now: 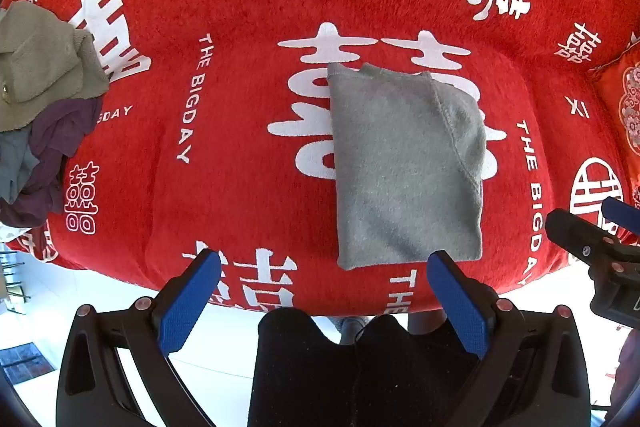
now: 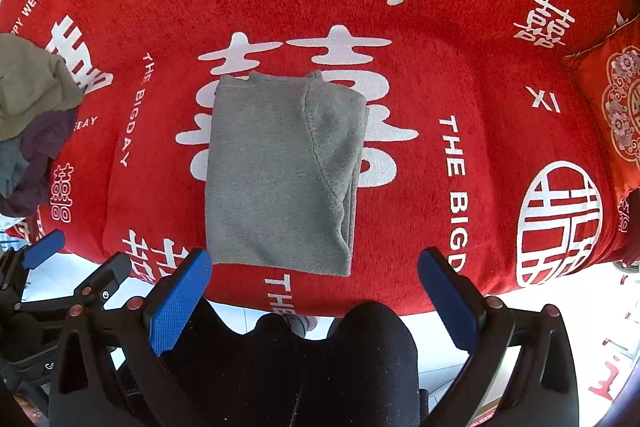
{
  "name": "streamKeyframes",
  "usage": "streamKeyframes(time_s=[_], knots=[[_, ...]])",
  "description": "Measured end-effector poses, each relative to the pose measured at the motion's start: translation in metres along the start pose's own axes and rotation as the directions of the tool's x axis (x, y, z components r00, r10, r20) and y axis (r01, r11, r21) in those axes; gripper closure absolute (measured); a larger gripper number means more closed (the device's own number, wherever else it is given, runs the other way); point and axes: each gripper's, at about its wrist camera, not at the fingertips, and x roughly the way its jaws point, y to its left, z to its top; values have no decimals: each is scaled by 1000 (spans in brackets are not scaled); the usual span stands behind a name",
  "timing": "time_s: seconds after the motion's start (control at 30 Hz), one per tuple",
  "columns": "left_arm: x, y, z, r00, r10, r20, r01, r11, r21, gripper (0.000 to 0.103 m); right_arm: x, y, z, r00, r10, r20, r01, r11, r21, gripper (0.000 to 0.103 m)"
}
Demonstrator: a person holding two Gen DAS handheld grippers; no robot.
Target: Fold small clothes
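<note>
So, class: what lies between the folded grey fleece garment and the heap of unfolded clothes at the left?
Only bare red printed blanket, with white lettering, between the folded grey fleece garment and the heap. Both wrist views show this.

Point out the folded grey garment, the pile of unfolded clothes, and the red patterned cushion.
folded grey garment [image 2: 276,179]: right wrist view, middle of its top layer.
pile of unfolded clothes [image 1: 40,107]: left wrist view, where olive fabric meets purple.
red patterned cushion [image 2: 616,107]: right wrist view, its floral front face.
</note>
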Motion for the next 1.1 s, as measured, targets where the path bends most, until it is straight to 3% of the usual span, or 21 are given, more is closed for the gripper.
streamKeyframes(time_s=[1.1], knots=[[-2,-1,5,1000,13,8,-13,1000,9,0,1,1,4,1000,-14,-2,14,1000,-14,0]])
